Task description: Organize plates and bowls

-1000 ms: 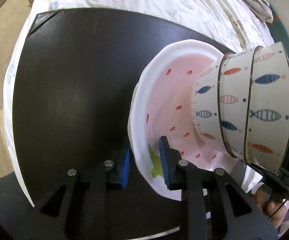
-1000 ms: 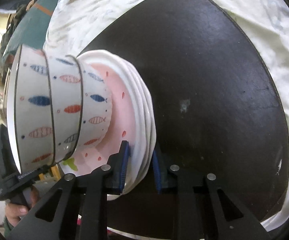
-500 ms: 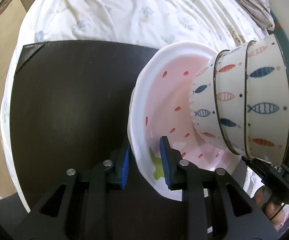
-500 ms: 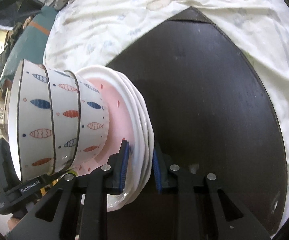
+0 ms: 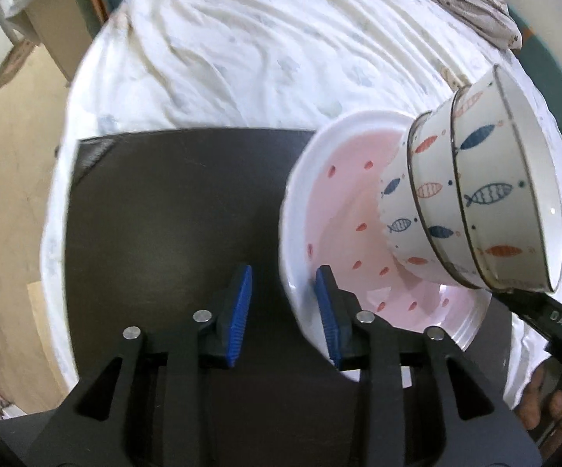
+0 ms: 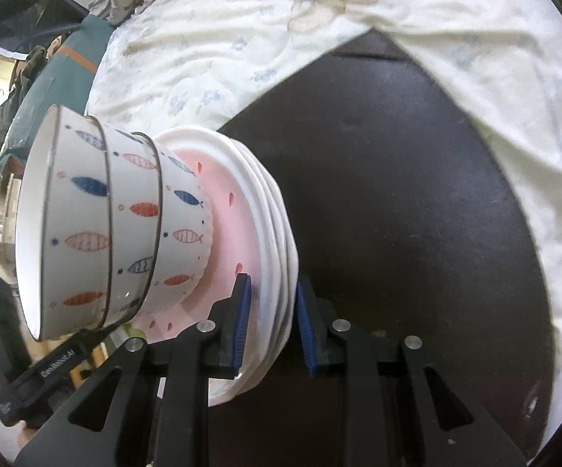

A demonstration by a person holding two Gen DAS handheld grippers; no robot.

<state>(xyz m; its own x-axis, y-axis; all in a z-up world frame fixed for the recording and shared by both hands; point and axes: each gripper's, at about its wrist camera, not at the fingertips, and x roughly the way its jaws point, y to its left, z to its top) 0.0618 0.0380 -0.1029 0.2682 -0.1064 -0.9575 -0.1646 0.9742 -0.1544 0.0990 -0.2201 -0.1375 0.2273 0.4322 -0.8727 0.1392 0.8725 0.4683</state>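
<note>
A stack of white plates with a pink, red-spotted top face (image 5: 343,210) carries three nested fish-pattern bowls (image 5: 471,202). My left gripper (image 5: 284,311) is open; its fingers stand wide apart around the stack's near rim and the left pad is clear of it. In the right wrist view my right gripper (image 6: 272,323) is shut on the rim of the plate stack (image 6: 273,225), with the bowls (image 6: 113,229) on its left. The stack is held above the dark mat.
A dark mat (image 5: 172,210) lies on a white quilted bed cover (image 5: 281,46); the mat also shows in the right wrist view (image 6: 417,194). A teal object (image 6: 67,78) and clutter sit at the bed's far edge. Floor (image 5: 8,179) lies to the left.
The left gripper has opened and let go of the plate rim. Both grippers and the stack have risen, and more bed cover shows. The right gripper keeps its hold.
</note>
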